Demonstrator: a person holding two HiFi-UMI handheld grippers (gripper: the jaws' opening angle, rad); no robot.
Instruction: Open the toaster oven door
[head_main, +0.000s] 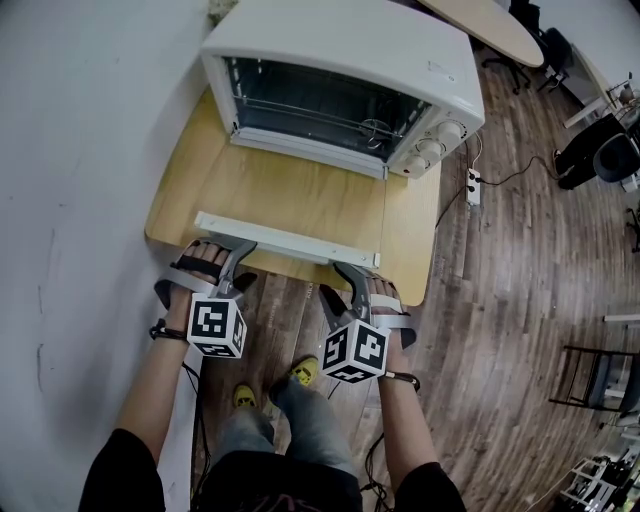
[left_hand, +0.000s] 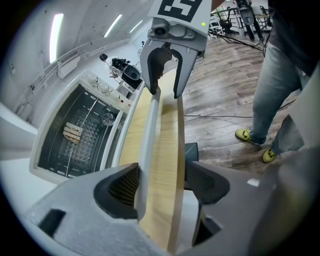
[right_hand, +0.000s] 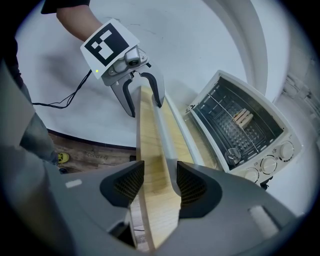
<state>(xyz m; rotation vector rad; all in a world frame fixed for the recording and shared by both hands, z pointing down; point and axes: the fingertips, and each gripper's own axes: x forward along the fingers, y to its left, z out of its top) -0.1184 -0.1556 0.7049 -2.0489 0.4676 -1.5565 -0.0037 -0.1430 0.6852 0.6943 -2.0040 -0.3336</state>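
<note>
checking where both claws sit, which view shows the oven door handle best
Head view: the whole door handle shows, end to end, with the left claw and right claw near its ends. Each gripper view shows it only lengthwise, foreshortened, running between that claw's jaws.

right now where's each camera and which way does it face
Head view: on the head, steeply down at toaster oven and table; forearms, left gripper, right gripper, shoes show.
Left gripper view: on that gripper, along the door handle between its jaws toward the right gripper; legs show.
Right gripper view: the reverse, toward the left gripper; forearm shows.
Shared: door handle, toaster oven.
</note>
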